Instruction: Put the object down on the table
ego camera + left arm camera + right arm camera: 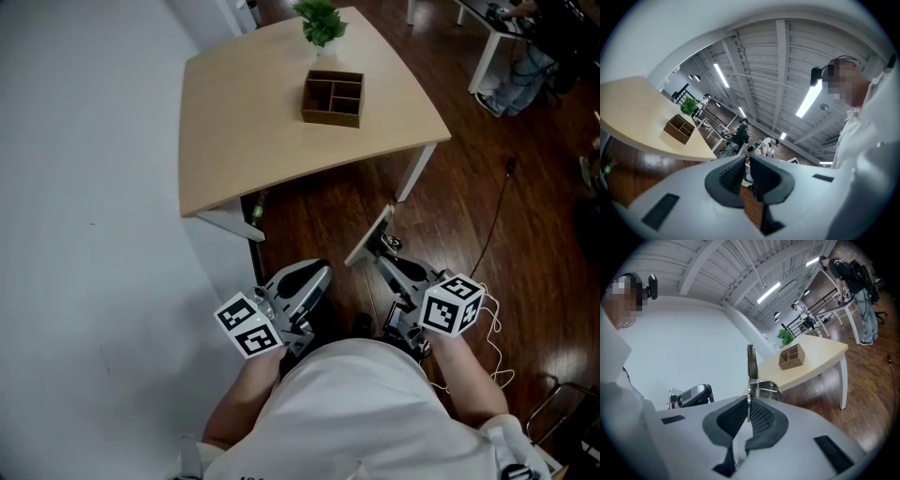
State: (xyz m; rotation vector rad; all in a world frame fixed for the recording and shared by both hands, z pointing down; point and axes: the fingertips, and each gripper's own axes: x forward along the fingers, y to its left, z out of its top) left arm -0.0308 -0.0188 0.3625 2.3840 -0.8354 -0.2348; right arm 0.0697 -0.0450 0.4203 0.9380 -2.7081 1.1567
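Note:
My right gripper (384, 248) is shut on a clipboard (369, 238), held edge-up over the wooden floor below the table's near edge. In the right gripper view the clipboard's thin edge (750, 363) rises from between the pads (761, 418), with its metal clip (765, 389) just above them. My left gripper (322, 274) is shut with nothing in it, low and close to my body; its pads (733, 174) stand nearly together. The light wooden table (262, 131) lies ahead of both grippers.
A brown compartment box (333, 97) and a small green plant (321, 22) stand at the table's far side. A white wall runs along the left. A green bottle (255, 210) sits under the table edge. A cable (497, 225) trails over the floor; people stand at desks far right.

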